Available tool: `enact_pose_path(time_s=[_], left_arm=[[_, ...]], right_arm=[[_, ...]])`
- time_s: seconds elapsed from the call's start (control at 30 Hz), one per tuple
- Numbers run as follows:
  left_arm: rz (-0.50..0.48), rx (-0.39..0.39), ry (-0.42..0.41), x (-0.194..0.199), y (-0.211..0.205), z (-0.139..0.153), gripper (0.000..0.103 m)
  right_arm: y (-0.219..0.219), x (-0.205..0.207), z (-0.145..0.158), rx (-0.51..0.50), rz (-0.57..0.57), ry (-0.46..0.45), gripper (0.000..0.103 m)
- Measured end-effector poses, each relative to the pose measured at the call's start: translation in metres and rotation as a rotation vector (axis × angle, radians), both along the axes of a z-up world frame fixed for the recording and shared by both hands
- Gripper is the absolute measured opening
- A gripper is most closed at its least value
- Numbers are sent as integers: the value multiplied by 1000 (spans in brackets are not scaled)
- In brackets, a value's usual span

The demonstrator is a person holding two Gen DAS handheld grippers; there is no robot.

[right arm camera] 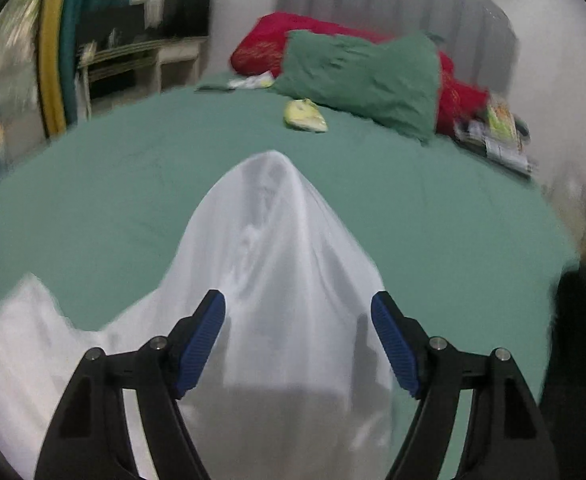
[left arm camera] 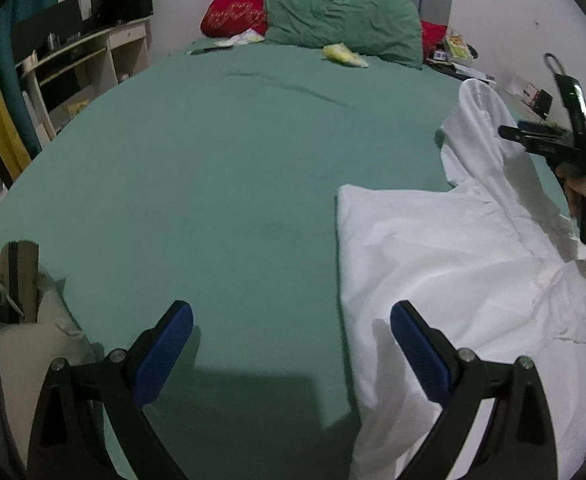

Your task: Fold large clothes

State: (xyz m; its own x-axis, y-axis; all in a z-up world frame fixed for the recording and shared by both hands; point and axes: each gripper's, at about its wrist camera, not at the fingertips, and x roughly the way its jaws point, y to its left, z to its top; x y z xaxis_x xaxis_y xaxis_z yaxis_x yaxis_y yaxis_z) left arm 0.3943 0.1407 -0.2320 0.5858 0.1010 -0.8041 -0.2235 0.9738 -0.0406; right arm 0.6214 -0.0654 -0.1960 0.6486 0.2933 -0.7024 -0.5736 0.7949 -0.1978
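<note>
While both tools hang over the green bed (left arm camera: pixel 221 168), a white garment (left arm camera: pixel 465 264) lies spread on its near right part, one sleeve (right arm camera: pixel 269 216) reaching toward the far pillows. Left gripper (left arm camera: pixel 291 344) has its jaws wide apart over bare sheet, with the right finger above the cloth's left edge. Right gripper (right arm camera: pixel 297 336) also stands wide, nothing clamped, above the sleeve; that view is blurred, so contact with the cloth is unclear. A green pillow (left arm camera: pixel 343 22) leans on a red one (left arm camera: pixel 235 10).
</note>
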Motion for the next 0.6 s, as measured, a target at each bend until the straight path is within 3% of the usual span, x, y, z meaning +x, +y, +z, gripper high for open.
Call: enact_pose_path(time_s=[0.03, 0.1, 0.13, 0.23, 0.4, 0.6], left_arm=[[0, -6, 2, 0, 1, -1, 99], [-3, -12, 8, -1, 2, -3, 99], [-6, -13, 11, -1, 2, -3, 99], [-16, -19, 7, -3, -1, -1, 99], [-40, 11, -31, -9, -10, 10, 99], [-60, -15, -49, -20, -19, 22, 99]], right_arm=[[6, 5, -5, -26, 20, 6, 71], [10, 13, -11, -64, 28, 24, 15], [9, 12, -9, -74, 24, 10, 5], [2, -13, 5, -74, 61, -55, 3], [-4, -119, 27, -275, 212, -239, 3], [-38, -234, 31, -303, 245, -248, 3]])
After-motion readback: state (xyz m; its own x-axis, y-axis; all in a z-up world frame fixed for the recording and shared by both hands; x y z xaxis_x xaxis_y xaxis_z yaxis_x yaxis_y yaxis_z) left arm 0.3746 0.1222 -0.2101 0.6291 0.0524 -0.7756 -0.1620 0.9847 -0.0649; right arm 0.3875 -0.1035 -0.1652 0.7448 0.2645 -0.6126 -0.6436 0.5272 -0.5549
